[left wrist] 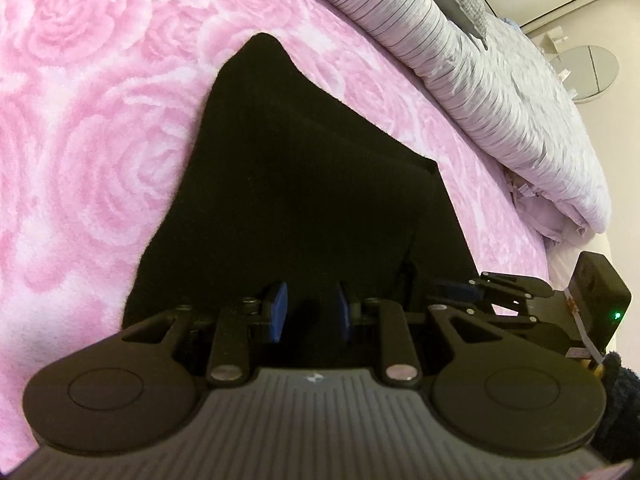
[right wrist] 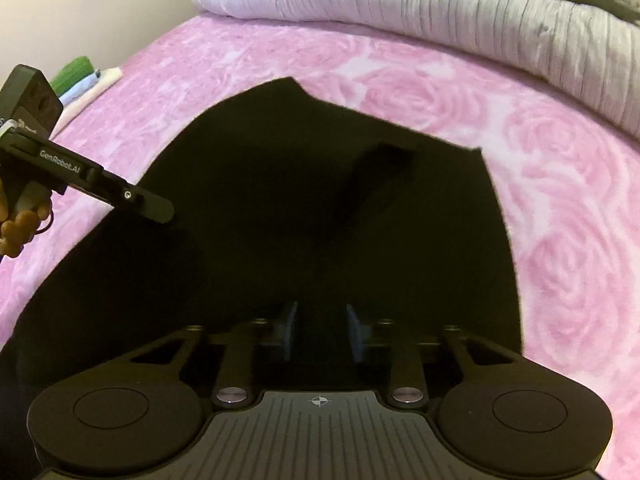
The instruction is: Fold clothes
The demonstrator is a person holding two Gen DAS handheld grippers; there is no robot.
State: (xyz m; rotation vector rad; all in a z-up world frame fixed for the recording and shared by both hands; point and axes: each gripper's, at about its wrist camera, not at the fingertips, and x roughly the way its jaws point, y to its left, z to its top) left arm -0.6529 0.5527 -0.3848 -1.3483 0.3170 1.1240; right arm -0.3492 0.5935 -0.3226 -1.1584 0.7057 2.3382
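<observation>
A black garment lies partly folded on the pink blanket; left gripper and right gripper hover above it, jaws parted, empty.

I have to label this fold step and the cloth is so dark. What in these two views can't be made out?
- Black garment: type and fold lines lost in both views; it shows only as a black shape on the pink blanket.
- Its near edge: hidden behind the gripper bodies in both views.
- Left gripper and right gripper: pads apart, but cloth between them is indistinguishable against black.
- Stacked items beside the bed: too small, right view.
</observation>
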